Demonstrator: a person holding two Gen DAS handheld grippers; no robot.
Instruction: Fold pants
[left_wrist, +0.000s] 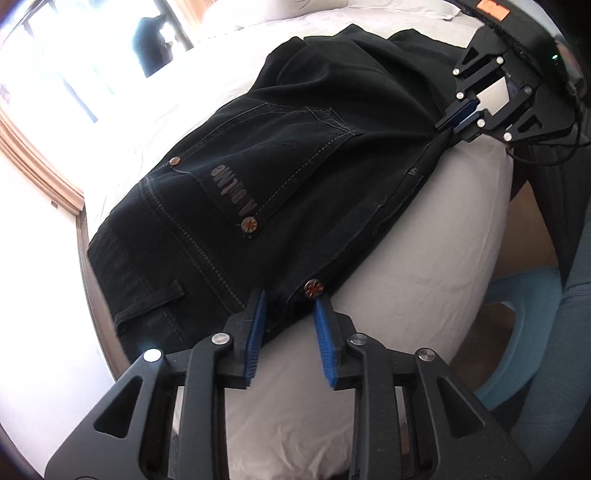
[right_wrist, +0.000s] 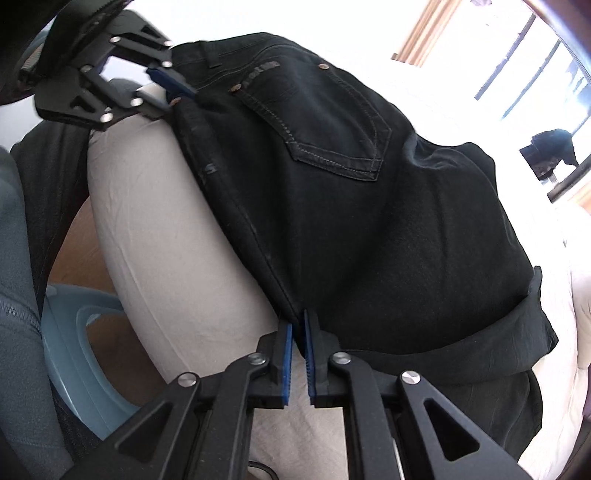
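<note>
Black jeans (left_wrist: 280, 184) lie folded on a white bed (left_wrist: 424, 229), back pocket with copper rivets facing up. My left gripper (left_wrist: 290, 306) is open at the waistband corner, its blue pads on either side of the fabric edge by a rivet. It also shows in the right wrist view (right_wrist: 173, 88). My right gripper (right_wrist: 298, 328) is shut on the near side seam of the jeans (right_wrist: 369, 206). It also shows in the left wrist view (left_wrist: 452, 123), pinching the edge. The legs are folded under at the far right (right_wrist: 532, 314).
The bed edge (right_wrist: 155, 236) drops off close to both grippers. A light blue plastic stool (right_wrist: 77, 332) stands on the floor beside the bed. A wooden window frame (left_wrist: 40, 162) and a bright window lie beyond. The person's dark clothing (left_wrist: 554, 206) is near the bed edge.
</note>
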